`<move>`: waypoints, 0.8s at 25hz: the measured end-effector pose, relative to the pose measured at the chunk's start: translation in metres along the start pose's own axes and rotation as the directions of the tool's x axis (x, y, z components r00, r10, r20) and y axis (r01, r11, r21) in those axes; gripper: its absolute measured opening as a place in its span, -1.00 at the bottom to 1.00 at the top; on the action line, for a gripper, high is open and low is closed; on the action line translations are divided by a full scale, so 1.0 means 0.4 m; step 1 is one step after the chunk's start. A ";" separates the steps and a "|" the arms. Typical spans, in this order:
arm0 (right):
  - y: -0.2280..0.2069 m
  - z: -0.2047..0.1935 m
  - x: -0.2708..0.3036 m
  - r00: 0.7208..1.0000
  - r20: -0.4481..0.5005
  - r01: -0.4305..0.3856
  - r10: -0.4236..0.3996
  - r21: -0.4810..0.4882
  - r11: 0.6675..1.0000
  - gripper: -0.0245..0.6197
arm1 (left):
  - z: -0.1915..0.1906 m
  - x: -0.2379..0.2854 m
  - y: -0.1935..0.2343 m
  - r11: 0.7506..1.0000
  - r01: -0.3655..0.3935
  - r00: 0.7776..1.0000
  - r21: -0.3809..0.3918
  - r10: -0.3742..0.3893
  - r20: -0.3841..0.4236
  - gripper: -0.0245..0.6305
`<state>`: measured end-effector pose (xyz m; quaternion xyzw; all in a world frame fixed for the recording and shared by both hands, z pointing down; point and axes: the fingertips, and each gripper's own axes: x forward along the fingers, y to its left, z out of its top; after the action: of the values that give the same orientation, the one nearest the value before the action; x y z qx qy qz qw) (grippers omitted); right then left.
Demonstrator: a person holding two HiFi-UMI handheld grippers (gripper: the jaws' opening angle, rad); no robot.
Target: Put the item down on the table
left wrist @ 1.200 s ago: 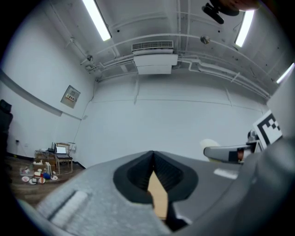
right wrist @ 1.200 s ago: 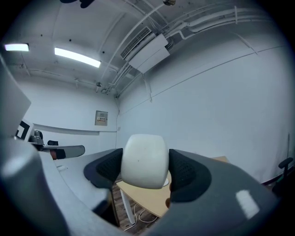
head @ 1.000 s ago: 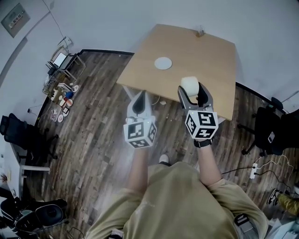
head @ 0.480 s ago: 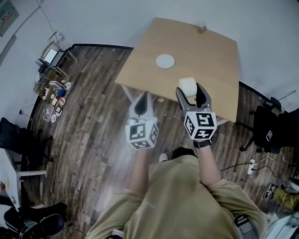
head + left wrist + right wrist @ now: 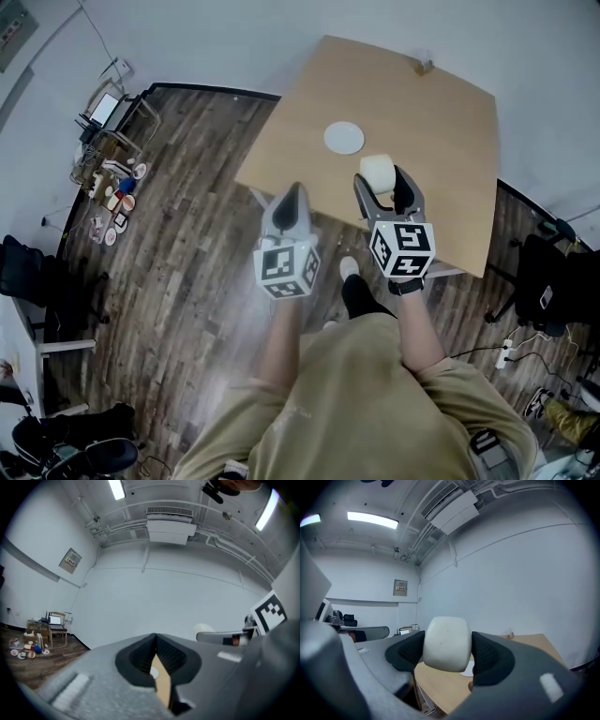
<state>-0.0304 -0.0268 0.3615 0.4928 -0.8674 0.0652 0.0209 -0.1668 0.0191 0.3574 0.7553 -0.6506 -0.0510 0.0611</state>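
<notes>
A rounded white item [image 5: 378,172] [image 5: 446,644] sits clamped between the jaws of my right gripper [image 5: 386,182] [image 5: 447,654], held in the air above the near edge of the wooden table [image 5: 441,122]. My left gripper [image 5: 287,202] [image 5: 156,662] is shut with nothing in it, over the floor just short of the table's near left edge. A flat white round plate [image 5: 344,138] lies on the table, a little beyond and left of the held item.
A small object [image 5: 424,66] stands at the table's far edge near the wall. Dark wood floor [image 5: 178,216] lies left of the table, with a rack and clutter [image 5: 105,141] at far left. A black chair [image 5: 548,277] stands at right.
The view has shifted so the table lies closer under the grippers. The right gripper with the white item now hangs over the tabletop near the plate. Both jaws stand as before.
</notes>
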 end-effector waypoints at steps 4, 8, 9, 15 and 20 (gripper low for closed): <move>-0.061 0.018 0.154 1.000 -0.001 -0.021 0.021 0.002 1.000 0.06 | 0.009 0.151 0.036 1.000 -0.009 1.000 0.013 0.009 -0.001 -0.93; -0.126 0.072 0.301 0.998 0.026 -0.058 0.058 0.009 0.998 0.06 | 0.037 0.312 0.062 0.999 -0.025 1.000 0.021 0.025 0.006 -0.93; -0.145 0.091 0.334 0.997 0.038 -0.064 0.063 0.012 0.998 0.06 | 0.044 0.354 0.065 0.999 -0.028 1.000 0.026 0.028 0.005 -0.93; -0.269 0.173 0.500 0.993 0.082 -0.083 0.082 0.014 0.996 0.06 | 0.053 0.576 0.057 0.999 -0.027 1.000 0.026 0.027 -0.012 -0.93; -0.335 0.147 0.599 0.994 0.068 -0.082 0.082 -0.003 0.997 0.06 | -0.003 0.695 0.091 0.999 -0.044 0.997 0.028 0.046 -0.067 -0.93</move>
<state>-0.0369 -0.3067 0.3398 0.4587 -0.8872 0.0490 -0.0113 -0.1610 -0.2610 0.3649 0.7425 -0.6656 -0.0151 0.0741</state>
